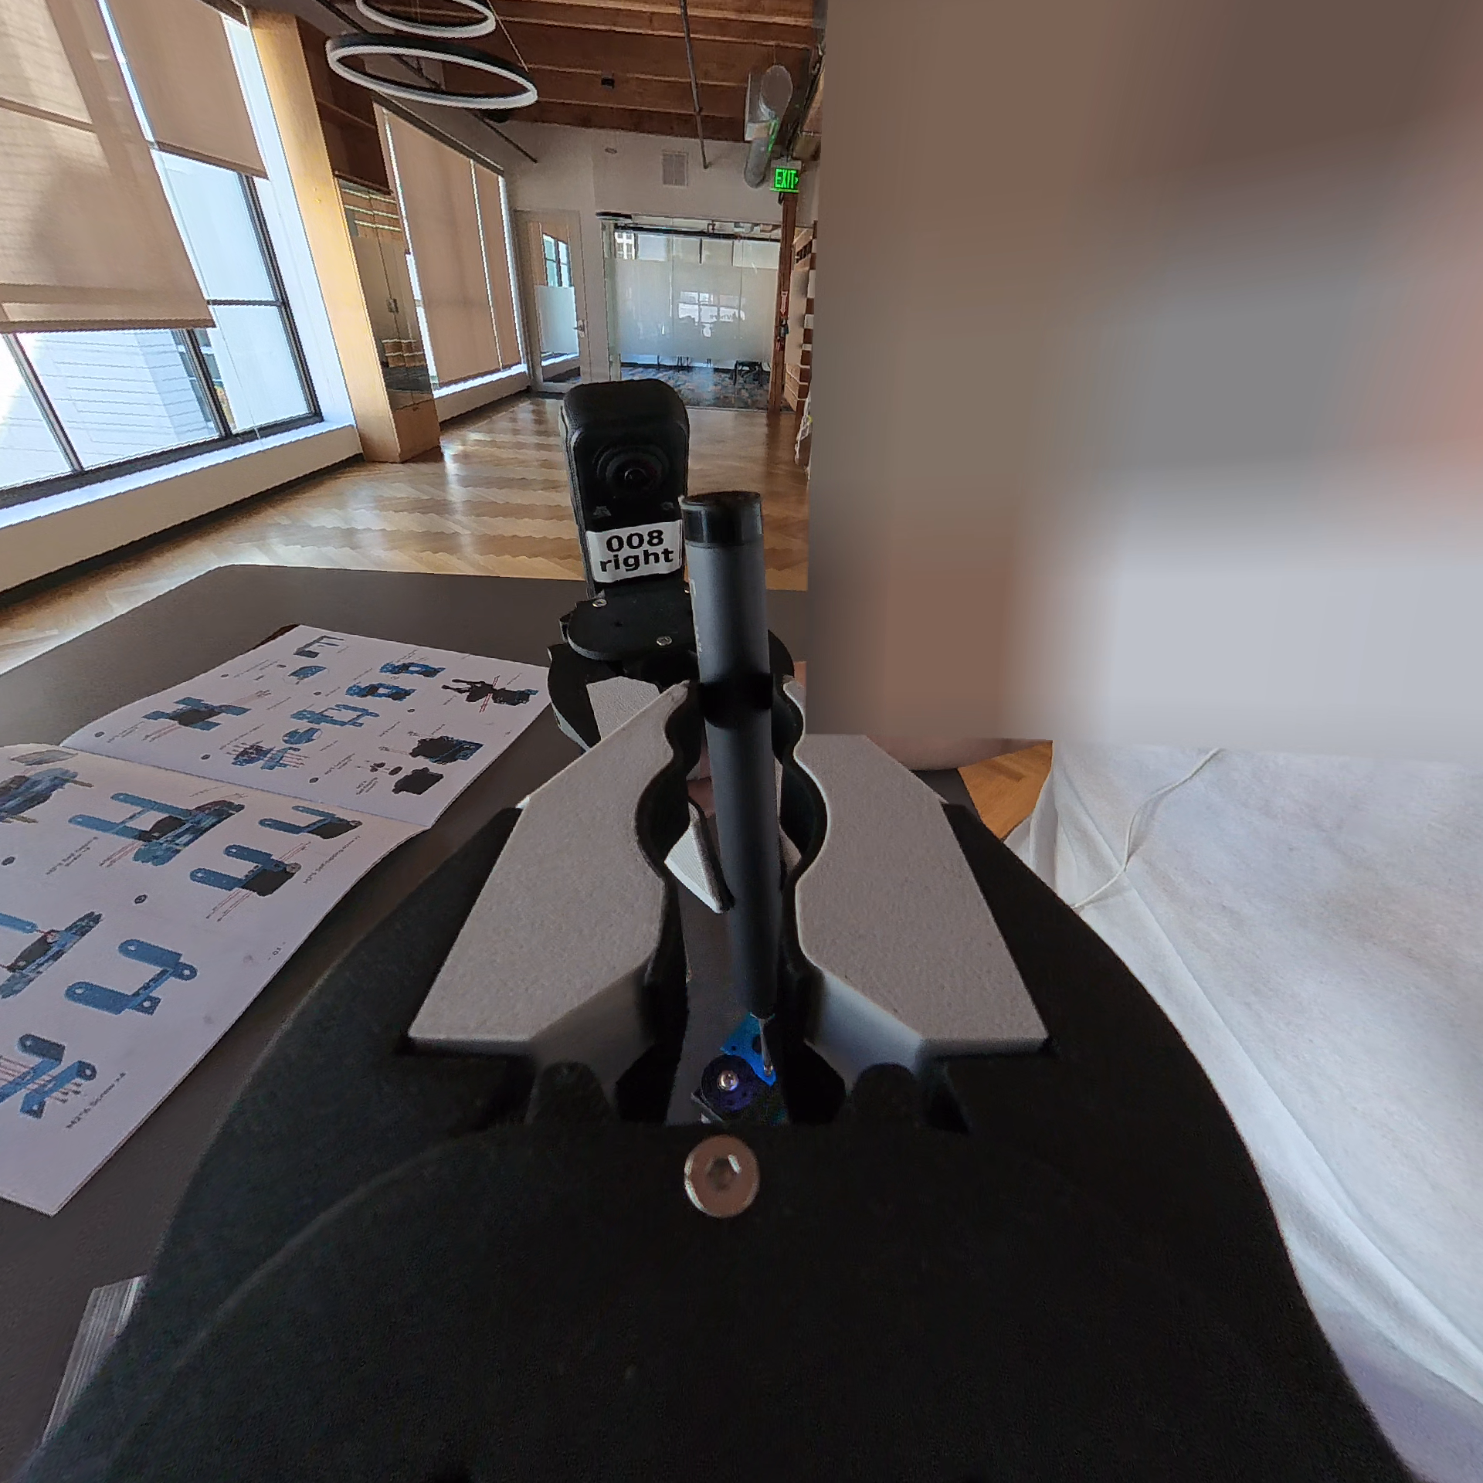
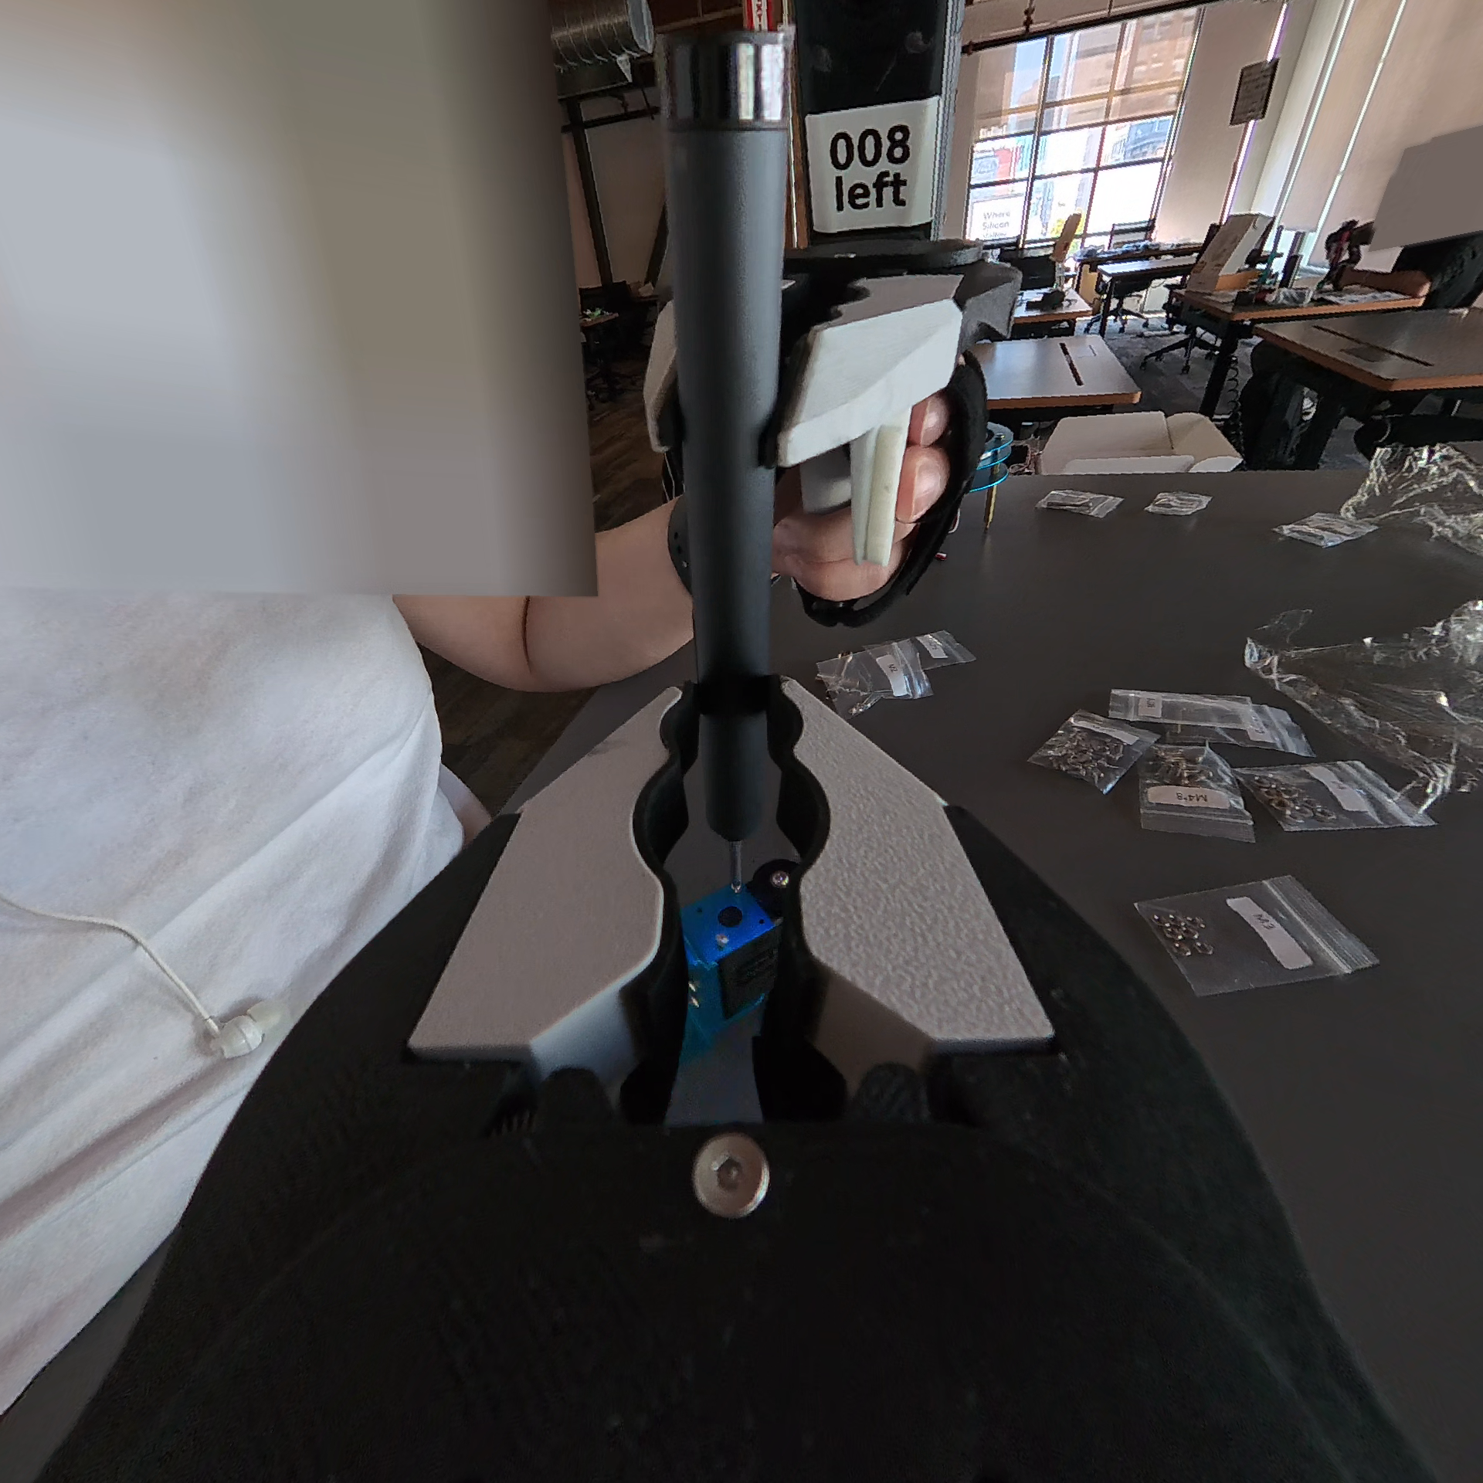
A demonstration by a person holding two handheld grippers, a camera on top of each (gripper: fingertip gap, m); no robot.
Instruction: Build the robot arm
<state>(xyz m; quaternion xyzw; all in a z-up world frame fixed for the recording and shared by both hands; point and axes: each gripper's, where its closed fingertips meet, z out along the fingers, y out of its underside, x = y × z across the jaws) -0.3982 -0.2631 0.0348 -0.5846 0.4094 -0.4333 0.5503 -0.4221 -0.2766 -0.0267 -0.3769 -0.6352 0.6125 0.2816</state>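
Sunlight is pouring through tall windows with half-drawn blinds, gleaming off the herringbone wood floor. Ring lights are hanging from a timber ceiling. Across the room, wooden desks and office chairs are sitting before more windows.

Right gripper clamped on upright grey screwdriver, left gripper gripping it higher, tip on blue block, screw bags right on dark table.
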